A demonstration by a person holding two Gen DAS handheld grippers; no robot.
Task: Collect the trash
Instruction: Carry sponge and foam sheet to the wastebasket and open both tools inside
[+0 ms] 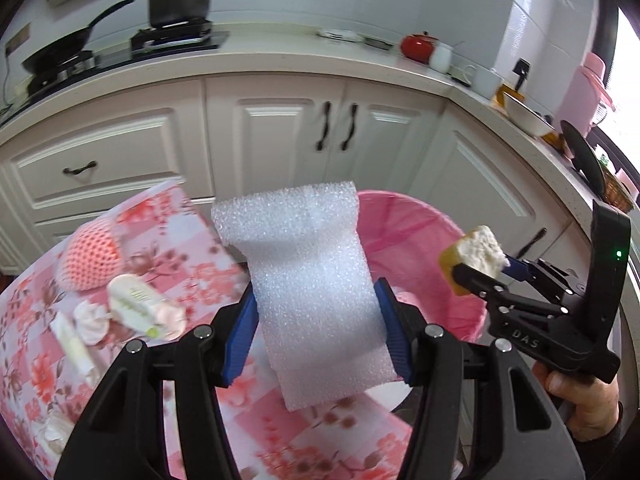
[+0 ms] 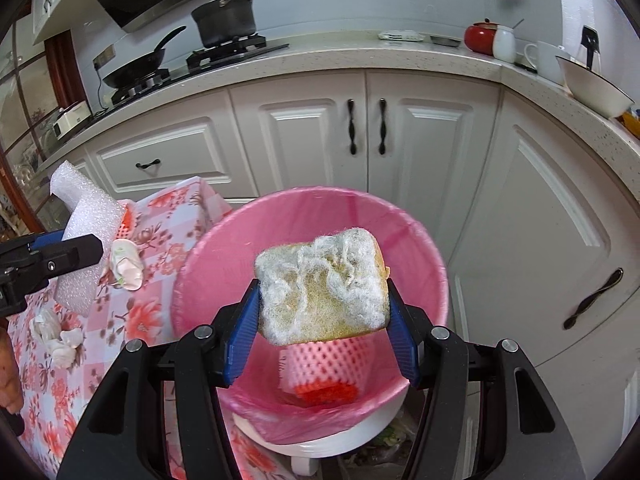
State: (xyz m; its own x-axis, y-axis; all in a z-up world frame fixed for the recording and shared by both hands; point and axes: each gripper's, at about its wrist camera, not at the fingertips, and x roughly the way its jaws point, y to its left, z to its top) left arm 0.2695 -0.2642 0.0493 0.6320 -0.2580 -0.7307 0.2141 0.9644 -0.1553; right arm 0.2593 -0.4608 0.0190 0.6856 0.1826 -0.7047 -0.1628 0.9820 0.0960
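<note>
Pink-lined bin (image 2: 420,248) half hidden behind sponge (image 2: 320,288) clamped in right gripper (image 2: 322,332); foam sheet (image 1: 312,280) pinched by left gripper (image 1: 316,336).

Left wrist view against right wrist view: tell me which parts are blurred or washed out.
Left wrist view: the litter on the floral tablecloth is smeared, the foam sheet in the left tool is sharp, and the window at the right edge is blown out. Right wrist view: the scouring sponge is crisp.

Left wrist view: rides the left tool (image 1: 316,316), facing the cabinets (image 1: 280,132) across the desk (image 1: 168,236), close above it.
Right wrist view: rides the right tool (image 2: 322,316), looking down, close over the bin (image 2: 420,248).
Shared: bin, desk, cabinets, stove (image 2: 224,52), each other's tool.
</note>
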